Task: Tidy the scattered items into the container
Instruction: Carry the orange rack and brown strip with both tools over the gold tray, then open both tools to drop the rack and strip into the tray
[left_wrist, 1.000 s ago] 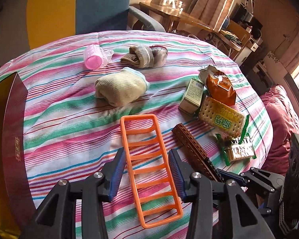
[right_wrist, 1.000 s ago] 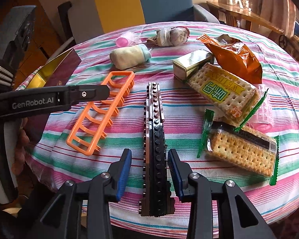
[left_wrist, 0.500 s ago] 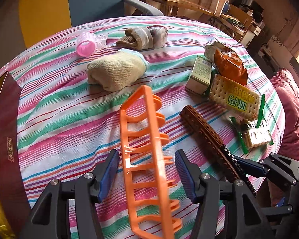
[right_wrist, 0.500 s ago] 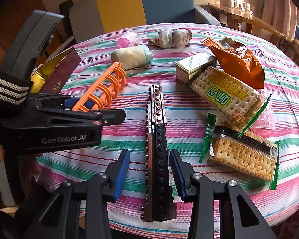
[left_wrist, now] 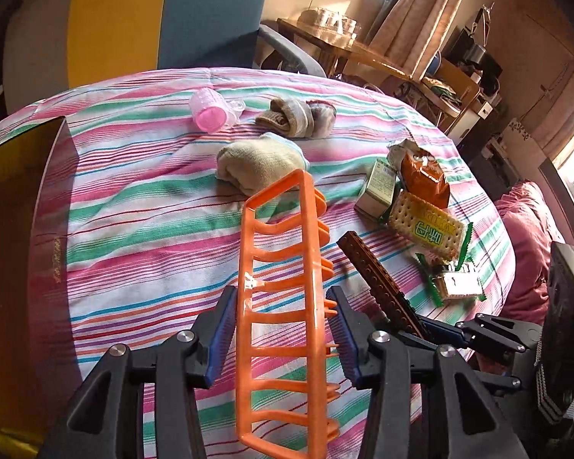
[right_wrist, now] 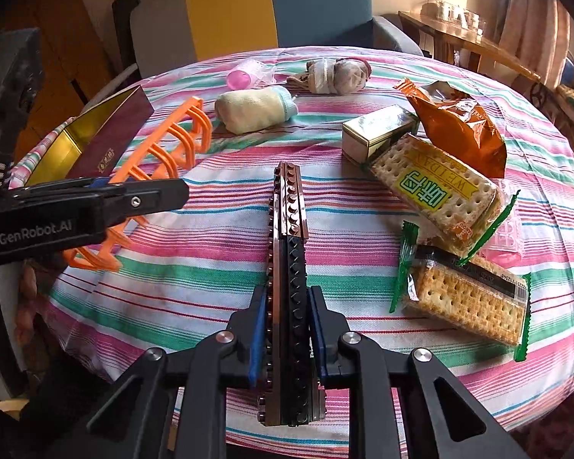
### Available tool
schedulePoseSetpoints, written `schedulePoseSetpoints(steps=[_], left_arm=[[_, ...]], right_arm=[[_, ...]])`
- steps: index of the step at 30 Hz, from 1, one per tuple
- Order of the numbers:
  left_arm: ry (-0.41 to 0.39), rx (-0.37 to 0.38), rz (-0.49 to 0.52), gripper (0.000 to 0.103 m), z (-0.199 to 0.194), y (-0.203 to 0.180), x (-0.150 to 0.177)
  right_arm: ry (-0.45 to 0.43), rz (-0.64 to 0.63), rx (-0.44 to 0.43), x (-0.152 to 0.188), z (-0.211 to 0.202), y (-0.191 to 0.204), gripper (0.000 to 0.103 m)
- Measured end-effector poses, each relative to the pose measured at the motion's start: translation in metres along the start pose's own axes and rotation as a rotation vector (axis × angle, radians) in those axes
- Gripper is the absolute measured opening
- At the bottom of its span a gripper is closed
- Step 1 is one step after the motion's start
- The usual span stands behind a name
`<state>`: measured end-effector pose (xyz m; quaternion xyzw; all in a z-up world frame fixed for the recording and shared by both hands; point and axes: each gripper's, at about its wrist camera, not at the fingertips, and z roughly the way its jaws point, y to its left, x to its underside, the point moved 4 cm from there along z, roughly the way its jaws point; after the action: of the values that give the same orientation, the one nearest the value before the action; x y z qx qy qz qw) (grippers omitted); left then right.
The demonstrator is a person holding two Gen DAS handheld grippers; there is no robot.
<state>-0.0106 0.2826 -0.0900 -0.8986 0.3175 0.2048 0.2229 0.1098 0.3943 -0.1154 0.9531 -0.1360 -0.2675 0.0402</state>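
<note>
The orange rack (left_wrist: 279,306) is clamped between the left gripper (left_wrist: 283,329) pads and tilted up clear of the striped cloth (left_wrist: 134,229), near the table's left edge, just beside the open gold-lined box (right_wrist: 95,134) at that edge. The right gripper (right_wrist: 285,325) is clenched on the near end of the long brick strip (right_wrist: 289,229), which runs from the near edge toward the table's middle. Toward the far edge lie a rolled cream sock (right_wrist: 254,109), a pink cup (left_wrist: 208,114) and a second sock bundle (left_wrist: 298,116); cracker packs (right_wrist: 440,187), a small carton (right_wrist: 379,130) and an orange snack bag (right_wrist: 459,126) crowd the right side.
</note>
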Motion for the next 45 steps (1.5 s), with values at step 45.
schedulePoseSetpoints(steps=[45], left_arm=[[-0.136, -0.591, -0.426, 0.05, -0.124, 0.273, 0.058]], right_arm=[[0.0, -0.37, -0.205, -0.103, 0.087, 0.287, 0.035]])
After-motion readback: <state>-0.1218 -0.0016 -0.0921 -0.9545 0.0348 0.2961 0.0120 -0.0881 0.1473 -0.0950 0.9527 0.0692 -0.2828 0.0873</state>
